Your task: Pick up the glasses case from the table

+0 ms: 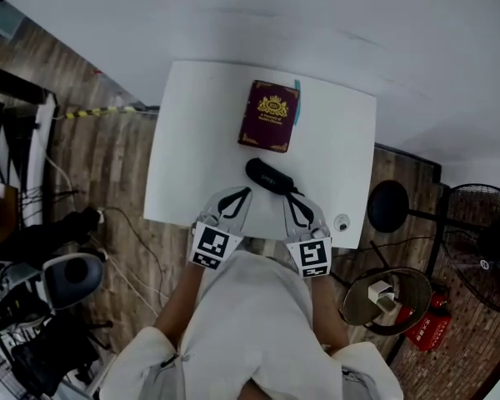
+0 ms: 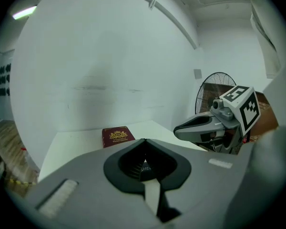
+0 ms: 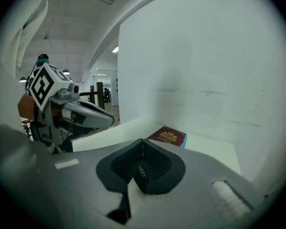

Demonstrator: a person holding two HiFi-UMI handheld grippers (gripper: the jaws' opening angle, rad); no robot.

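The black glasses case (image 1: 269, 176) lies slantwise on the white table (image 1: 192, 140), in front of a maroon book (image 1: 270, 115). My left gripper (image 1: 241, 193) hovers at the table's near edge, its tip just left of the case's near end. My right gripper (image 1: 292, 197) sits just right of that end. Neither touches the case. In the left gripper view the jaws (image 2: 144, 140) meet at the tip with nothing held; the right gripper view shows its jaws (image 3: 142, 140) likewise closed. The book (image 2: 117, 135) (image 3: 169, 136) shows beyond both tips. The case is hidden behind the jaws in both gripper views.
A small round white object (image 1: 342, 222) sits near the table's near right corner. A teal edge (image 1: 297, 90) peeks out beside the book. On the floor to the right stand a black round stool (image 1: 388, 205) and a fan (image 1: 483, 240). Cables and gear (image 1: 58, 282) clutter the left.
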